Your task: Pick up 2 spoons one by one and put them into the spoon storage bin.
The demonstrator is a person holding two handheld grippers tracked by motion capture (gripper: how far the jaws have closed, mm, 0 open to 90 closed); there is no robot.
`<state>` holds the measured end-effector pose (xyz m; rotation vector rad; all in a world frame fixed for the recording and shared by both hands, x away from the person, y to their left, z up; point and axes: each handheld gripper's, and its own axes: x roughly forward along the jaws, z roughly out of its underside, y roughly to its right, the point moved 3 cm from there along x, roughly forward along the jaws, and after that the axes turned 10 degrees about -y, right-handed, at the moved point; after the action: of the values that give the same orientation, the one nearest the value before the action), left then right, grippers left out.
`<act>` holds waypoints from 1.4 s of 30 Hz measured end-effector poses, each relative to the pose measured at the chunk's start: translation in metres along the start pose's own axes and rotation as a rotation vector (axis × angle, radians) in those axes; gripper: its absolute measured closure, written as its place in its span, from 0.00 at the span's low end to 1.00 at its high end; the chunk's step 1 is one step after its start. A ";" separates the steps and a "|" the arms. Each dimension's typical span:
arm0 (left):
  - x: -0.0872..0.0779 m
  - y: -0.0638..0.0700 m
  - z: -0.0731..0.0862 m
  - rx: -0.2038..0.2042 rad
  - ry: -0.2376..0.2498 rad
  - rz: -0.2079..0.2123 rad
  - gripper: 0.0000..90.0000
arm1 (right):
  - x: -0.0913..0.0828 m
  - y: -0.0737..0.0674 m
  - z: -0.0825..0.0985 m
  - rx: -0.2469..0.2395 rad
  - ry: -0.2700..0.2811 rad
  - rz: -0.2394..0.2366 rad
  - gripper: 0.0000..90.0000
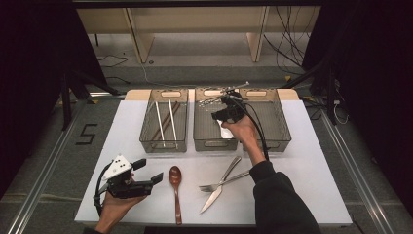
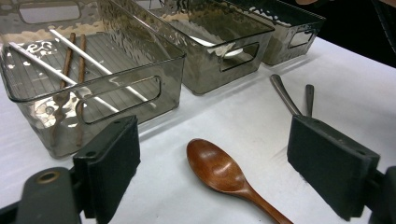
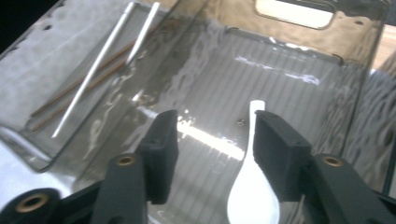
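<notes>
You are sorting cutlery: right tongs standing parted over middle smoked-plastic bin, white ceramic spoon lying released on its floor. Left tongs waiting wide before brown wooden spoon on bench.

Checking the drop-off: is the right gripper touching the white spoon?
Cannot tell. In the right gripper view the right gripper is open, but one jaw overlaps the white spoon lying in the middle bin.

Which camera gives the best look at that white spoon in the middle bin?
The right gripper view: the white spoon lies large on the bin floor, just inside the right claw. The high view shows a white sliver beside the hand; the left gripper view, a pale blur through the wall.
</notes>
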<state>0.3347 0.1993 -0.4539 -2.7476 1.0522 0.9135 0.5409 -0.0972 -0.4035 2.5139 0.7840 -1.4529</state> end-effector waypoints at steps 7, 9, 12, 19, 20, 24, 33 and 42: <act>0.000 0.000 0.000 0.002 -0.002 0.000 0.18 | -0.015 -0.019 0.009 -0.058 0.020 -0.029 0.46; 0.000 0.000 0.000 0.001 -0.002 0.000 0.18 | -0.020 -0.025 0.014 -0.072 0.027 -0.038 0.45; 0.000 0.001 0.000 0.001 -0.003 0.002 0.18 | -0.025 -0.032 0.021 -0.090 0.033 -0.046 0.42; 0.003 0.003 0.000 0.000 -0.027 0.009 0.18 | -0.034 -0.040 0.043 -0.130 0.045 -0.056 0.40; 0.004 0.004 0.000 0.001 -0.028 0.012 0.18 | -0.035 -0.040 0.047 -0.136 0.048 -0.056 0.40; 0.007 0.009 0.000 0.003 -0.045 0.023 0.18 | -0.038 -0.041 0.059 -0.146 0.051 -0.060 0.39; 0.017 0.024 0.000 0.019 -0.090 0.095 0.20 | -0.050 -0.035 0.095 -0.153 0.128 -0.078 0.38; 0.025 0.035 0.000 0.044 -0.130 0.144 0.22 | -0.064 -0.023 0.123 -0.133 0.189 -0.101 0.38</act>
<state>0.3271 0.1581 -0.4625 -2.5654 1.2424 1.0571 0.4094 -0.1461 -0.4117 2.5688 1.0169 -1.1579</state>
